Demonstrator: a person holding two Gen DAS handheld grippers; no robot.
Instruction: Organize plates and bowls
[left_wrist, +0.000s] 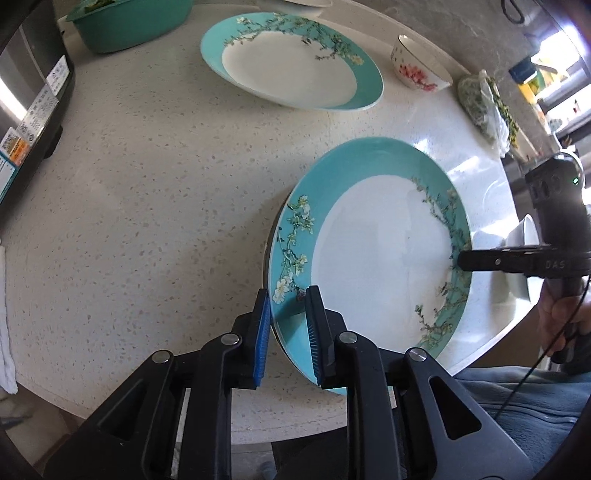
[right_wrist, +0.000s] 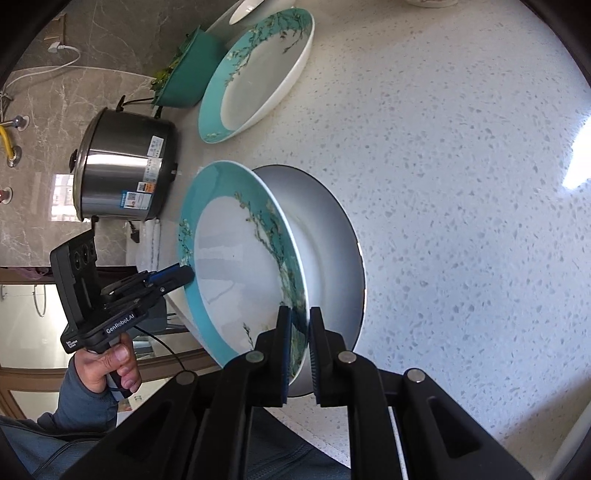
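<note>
A teal-rimmed plate (left_wrist: 388, 251) (right_wrist: 236, 266) with a white centre and blossom branches is held tilted just over the speckled counter (left_wrist: 147, 203) near its front edge. My left gripper (left_wrist: 288, 295) (right_wrist: 181, 275) is shut on its near-left rim, blue pads on either face. My right gripper (right_wrist: 299, 310) (left_wrist: 461, 260) is shut on the opposite rim. A matching second plate (left_wrist: 291, 62) (right_wrist: 255, 74) lies flat farther back on the counter. A small white bowl (left_wrist: 417, 62) with pink flowers stands to that plate's right.
A green basin (left_wrist: 125, 26) (right_wrist: 188, 74) with greens sits at the back left, a steel rice cooker (right_wrist: 122, 170) at the left edge. A bag of greens (left_wrist: 484, 107) and a white bowl (left_wrist: 524, 236) lie at the right. A person's hand holds each gripper handle.
</note>
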